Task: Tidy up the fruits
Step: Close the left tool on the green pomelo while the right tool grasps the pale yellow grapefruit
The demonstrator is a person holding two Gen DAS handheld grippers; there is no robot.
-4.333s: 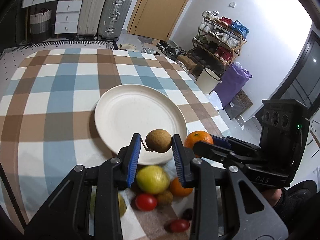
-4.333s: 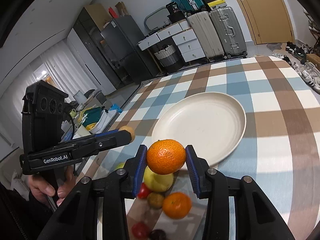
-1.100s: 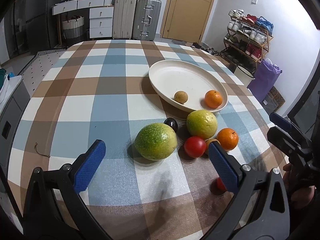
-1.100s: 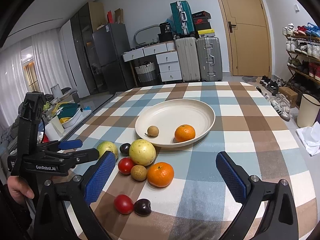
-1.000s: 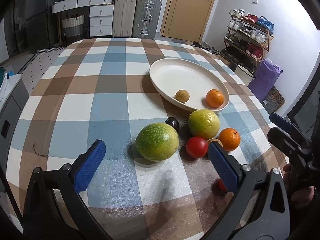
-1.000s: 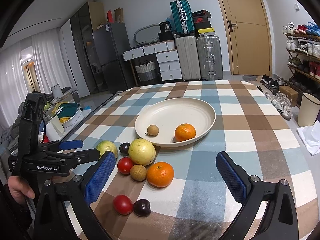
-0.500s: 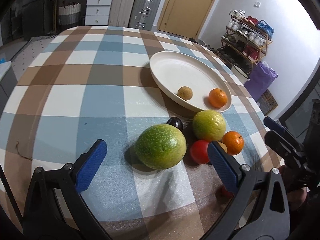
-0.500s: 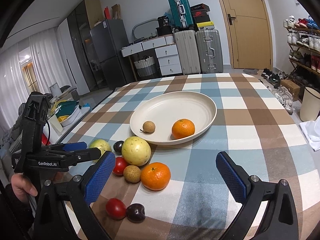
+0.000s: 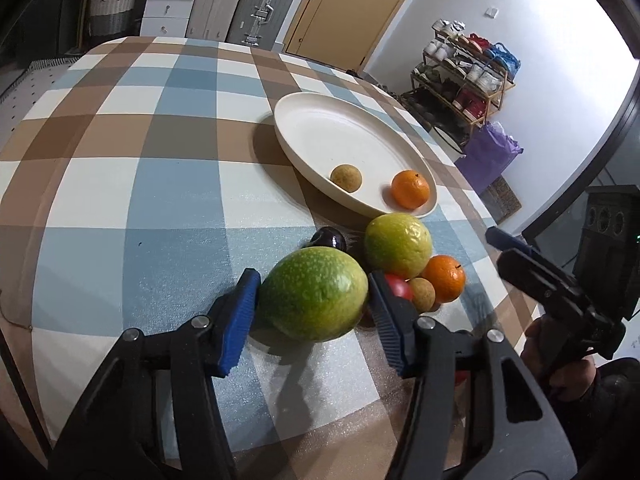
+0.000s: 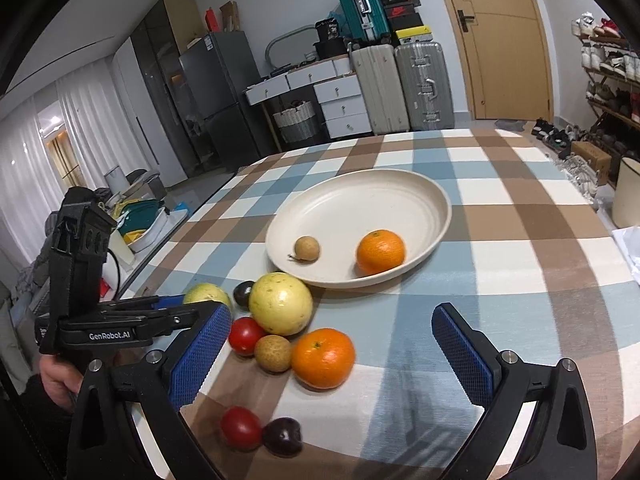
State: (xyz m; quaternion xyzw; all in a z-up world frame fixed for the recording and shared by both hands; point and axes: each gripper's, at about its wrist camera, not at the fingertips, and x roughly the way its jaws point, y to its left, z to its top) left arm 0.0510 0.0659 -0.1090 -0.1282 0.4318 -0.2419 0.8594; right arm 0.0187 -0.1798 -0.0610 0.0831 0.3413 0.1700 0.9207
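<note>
The left tool [image 9: 312,312] has just been closing: its blue pads, wide apart half a second ago, now press both flanks of the large speckled green round fruit [image 9: 314,294], still on the checked bench [image 9: 160,200] at its near edge. The right tool [image 10: 332,340] hangs with pads spread over the loose orange mandarin [image 10: 323,358]. On the cream round plate [image 10: 400,188] mid-bench lie one small brown fruit [image 10: 307,248] and one mandarin [image 10: 381,251]; a lift to it looks next.

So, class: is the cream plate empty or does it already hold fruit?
Not empty. The plate holds two fruits: an orange and a small brown fruit; the rest lie on the tablecloth.
</note>
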